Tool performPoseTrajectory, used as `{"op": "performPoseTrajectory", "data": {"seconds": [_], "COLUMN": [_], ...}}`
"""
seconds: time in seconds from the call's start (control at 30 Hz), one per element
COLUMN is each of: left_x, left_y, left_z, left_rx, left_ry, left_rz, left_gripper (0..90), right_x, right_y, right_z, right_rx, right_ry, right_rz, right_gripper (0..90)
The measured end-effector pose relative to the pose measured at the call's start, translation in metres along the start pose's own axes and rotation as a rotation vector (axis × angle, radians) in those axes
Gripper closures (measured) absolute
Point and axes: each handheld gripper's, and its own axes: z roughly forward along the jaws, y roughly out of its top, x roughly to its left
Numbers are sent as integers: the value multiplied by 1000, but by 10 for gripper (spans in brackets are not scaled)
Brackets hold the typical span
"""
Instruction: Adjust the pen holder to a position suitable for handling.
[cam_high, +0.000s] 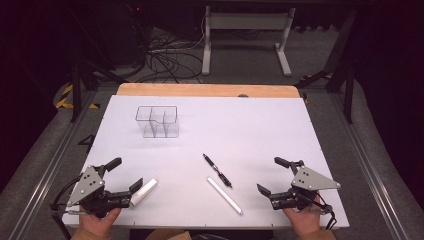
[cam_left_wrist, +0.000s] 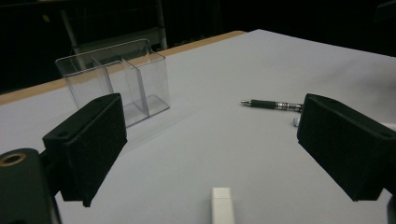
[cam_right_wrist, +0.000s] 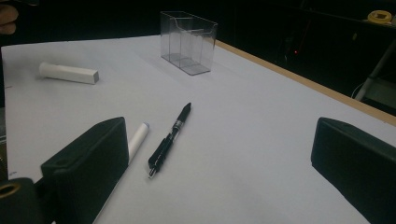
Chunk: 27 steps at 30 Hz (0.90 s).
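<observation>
While I hold both tools low at the near edge, my left gripper (cam_high: 125, 176) has its jaws spread wide and grasps nothing; a white rectangular stick (cam_high: 144, 192) lies flat just beside its nearer jaw, and in the left gripper view that stick's end (cam_left_wrist: 222, 204) sits on the table between the two pads. My right gripper (cam_high: 273, 175) is spread wide too, empty, hovering by the table's near right part. Out from it, toward the middle, a white marker (cam_high: 224, 195) lies slanted, and just beside it a black pen (cam_high: 217, 170) lies at nearly the same slant; in the right gripper view the pen (cam_right_wrist: 170, 138) and marker (cam_right_wrist: 138, 139) rest side by side, close but I can't tell if they touch. Farther back on the left stands a clear plastic organiser (cam_high: 157, 121), upright, with dividers splitting it into compartments. Everything rests on a white table top (cam_high: 250, 130) with a wooden strip (cam_high: 207, 90) along its far edge. Beyond that, grey floor, a tangle of black cables (cam_high: 165, 60), a white desk frame (cam_high: 245, 37), and darkness all around.
</observation>
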Motion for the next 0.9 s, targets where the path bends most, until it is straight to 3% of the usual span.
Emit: {"op": "performPoseTrajectory", "data": {"seconds": [0.43, 0.6, 0.9], "left_x": [2, 7, 16], "left_y": [3, 9, 24], "left_z": [1, 4, 13], "left_rx": [15, 33, 88], "left_ry": [-4, -34, -66], "left_rz": [-6, -23, 18], "left_gripper": [98, 129, 164], "right_x": [-1, -1, -4], "right_y": [4, 4, 0], "right_z": [-1, 0, -1], "right_rx": [0, 3, 5], "right_ry": [5, 8, 14], "right_rz": [1, 4, 27], "right_gripper": [45, 46, 50]}}
